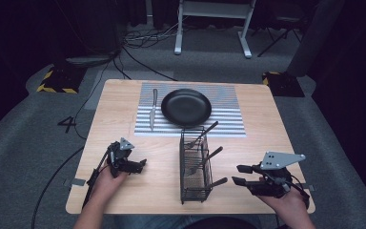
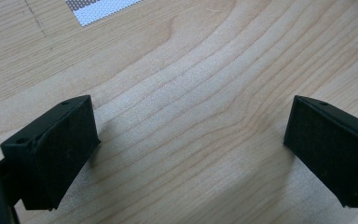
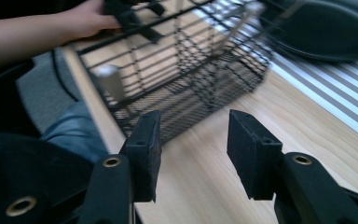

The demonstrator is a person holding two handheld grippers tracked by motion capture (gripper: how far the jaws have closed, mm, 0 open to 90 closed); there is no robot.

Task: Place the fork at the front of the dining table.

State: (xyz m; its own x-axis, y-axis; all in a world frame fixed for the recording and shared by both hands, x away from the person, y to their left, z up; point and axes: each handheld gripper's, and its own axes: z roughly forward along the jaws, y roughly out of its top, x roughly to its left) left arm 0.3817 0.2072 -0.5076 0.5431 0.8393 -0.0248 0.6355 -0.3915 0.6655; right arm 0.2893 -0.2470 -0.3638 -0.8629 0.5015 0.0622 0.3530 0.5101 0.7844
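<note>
Wire cutlery basket (image 1: 193, 164) stands upright near the middle of the desk's (image 1: 124, 100) front edge, holding several utensils with handles leaning toward the right edge. Right tongs (image 1: 238, 174) sit near the front right corner, pointed at the basket, jaws partly apart with nothing between them. Left tongs (image 1: 142, 163) sit toward the front left, jaws wide over bare wood, empty. Black plate (image 1: 186, 107) and knife (image 1: 153, 109) lie on the striped mat (image 1: 228, 119) by the far edge
</note>
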